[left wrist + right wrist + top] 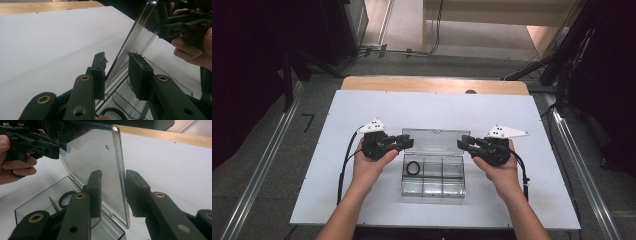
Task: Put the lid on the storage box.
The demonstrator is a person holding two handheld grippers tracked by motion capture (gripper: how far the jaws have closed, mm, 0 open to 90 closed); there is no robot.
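I see a white table top point(362, 107) with a bare wooden strip point(432, 84) along its far edge. Grey floor point(319, 95) around it, metal rails point(259, 170) on both sides, cables point(402, 51) on the floor beyond, dark stands point(287, 75) at left and right.

Middle of table point(362, 107): clear box point(433, 186), upright lid point(434, 141), grippers at lid's ends.
Far edge, side edges: bare, passable.

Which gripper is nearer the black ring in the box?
Left. The left gripper is at the raised lid's left edge, just above the black ring in the box's left compartment; the right gripper is across at the lid's right edge.
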